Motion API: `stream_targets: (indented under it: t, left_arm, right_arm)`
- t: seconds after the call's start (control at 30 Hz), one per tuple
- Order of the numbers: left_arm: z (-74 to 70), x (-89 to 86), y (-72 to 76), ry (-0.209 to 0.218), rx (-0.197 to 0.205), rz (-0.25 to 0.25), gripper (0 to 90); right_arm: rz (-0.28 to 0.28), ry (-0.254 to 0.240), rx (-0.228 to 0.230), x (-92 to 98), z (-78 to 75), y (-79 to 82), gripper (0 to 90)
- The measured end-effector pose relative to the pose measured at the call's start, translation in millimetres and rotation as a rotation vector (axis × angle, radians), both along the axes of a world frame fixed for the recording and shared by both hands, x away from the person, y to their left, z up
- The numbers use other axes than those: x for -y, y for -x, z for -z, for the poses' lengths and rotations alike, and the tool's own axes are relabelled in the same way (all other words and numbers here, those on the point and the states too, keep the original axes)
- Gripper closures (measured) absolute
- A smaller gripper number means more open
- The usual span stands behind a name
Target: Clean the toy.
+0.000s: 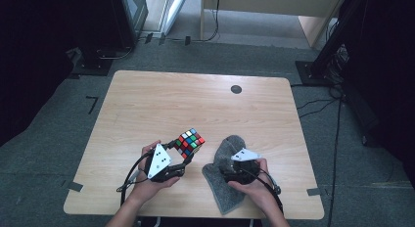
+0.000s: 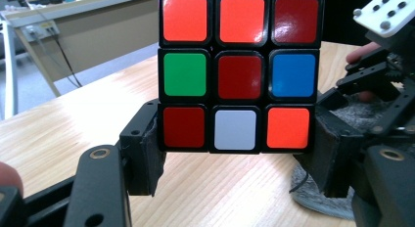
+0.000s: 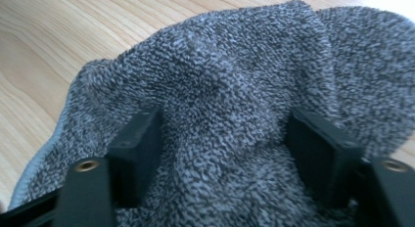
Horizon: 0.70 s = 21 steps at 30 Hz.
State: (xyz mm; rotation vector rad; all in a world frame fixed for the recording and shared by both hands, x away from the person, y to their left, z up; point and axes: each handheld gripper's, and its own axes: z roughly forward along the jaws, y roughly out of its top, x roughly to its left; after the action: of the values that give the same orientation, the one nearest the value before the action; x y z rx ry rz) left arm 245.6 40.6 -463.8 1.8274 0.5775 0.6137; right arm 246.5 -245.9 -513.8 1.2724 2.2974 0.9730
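Cube [image 2: 240, 73]: rigid, slick, light; left gripper [image 2: 235, 156] clamped its bottom layer. Cloth [image 3: 235, 90]: soft, limp; right gripper [image 3: 222, 139] half-open, jaws bunching a fold.

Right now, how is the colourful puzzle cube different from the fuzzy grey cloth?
The colourful puzzle cube is hard, square-edged and glossy; the fuzzy grey cloth is soft, rumpled and dull. The cube is lifted off the wooden table, clamped in the left gripper; the cloth lies on it, bunched between the right gripper jaws.
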Motion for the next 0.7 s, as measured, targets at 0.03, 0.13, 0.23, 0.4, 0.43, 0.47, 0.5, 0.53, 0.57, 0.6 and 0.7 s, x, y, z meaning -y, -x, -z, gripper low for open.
stream_targets:
  t: [0.03,0.13,0.23,0.4,0.43,0.47,0.5,0.53,0.57,0.6,0.7]
  left_arm:
    - [0.5,0.5,0.2,0.002,-0.002,0.003,34.4]
    - [2.2,1.8,0.4,0.007,-0.020,0.019,34.4]
    - [3.3,4.3,1.5,-0.006,-0.028,0.042,34.4]
    - [8.3,13.3,3.3,-0.070,-0.036,0.068,34.5]
    - [9.5,16.2,4.0,-0.087,-0.037,0.068,34.5]
    - [10.4,19.4,4.7,-0.104,-0.041,0.067,34.5]
    - [10.8,22.8,5.6,-0.121,-0.046,0.065,34.5]
    - [10.6,26.3,6.6,-0.145,-0.052,0.065,34.5]
    - [10.0,30.5,8.0,-0.172,-0.057,0.060,34.5]
    - [8.9,35.3,9.9,-0.195,-0.067,0.053,34.5]
    - [4.7,48.5,15.6,-0.270,-0.088,0.048,34.6]
  right_arm:
    - [0.001,0.007,0.002,0.1,-0.3,0.0,34.8]
    - [0.018,0.013,0.029,5.6,-0.5,0.1,62.6]
    - [0.052,-0.044,0.002,17.3,-8.6,-1.4,77.4]
    - [0.022,-0.312,0.196,24.3,-52.9,15.4,78.0]
    - [0.012,-0.330,0.252,21.1,-63.6,21.9,78.0]
    - [-0.004,-0.334,0.309,16.2,-73.4,28.8,77.9]
    - [-0.026,-0.316,0.364,9.5,-81.8,35.8,77.8]
    - [-0.059,-0.294,0.408,1.3,-88.6,42.7,77.6]
    - [-0.105,-0.280,0.443,-7.4,-93.2,48.5,77.2]
    - [-0.147,-0.265,0.458,-16.6,-95.7,53.3,76.6]
    - [-0.220,-0.180,0.451,-43.8,-91.0,60.3,75.8]
